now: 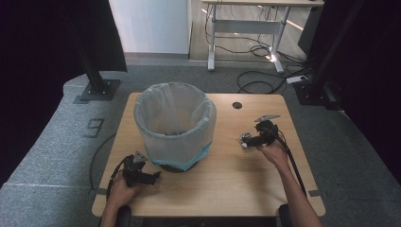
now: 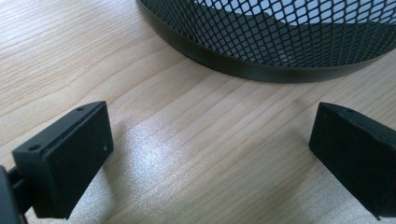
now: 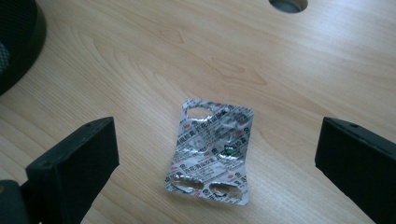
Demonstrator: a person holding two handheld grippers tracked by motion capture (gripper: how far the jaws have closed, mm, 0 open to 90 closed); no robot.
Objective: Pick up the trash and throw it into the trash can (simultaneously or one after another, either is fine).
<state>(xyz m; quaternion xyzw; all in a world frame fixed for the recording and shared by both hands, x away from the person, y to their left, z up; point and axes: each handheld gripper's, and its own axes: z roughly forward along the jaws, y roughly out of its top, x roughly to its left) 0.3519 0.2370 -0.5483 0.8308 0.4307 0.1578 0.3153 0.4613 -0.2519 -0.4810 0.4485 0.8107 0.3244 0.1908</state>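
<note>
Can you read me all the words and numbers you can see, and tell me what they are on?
"9": a big grey number on the carpet left of the table.
Red and dark print on the silver pill sheet, lying between the open jaws of the right tool: too small and blurred to read.
No writing on the bin or on the left tool.
</note>
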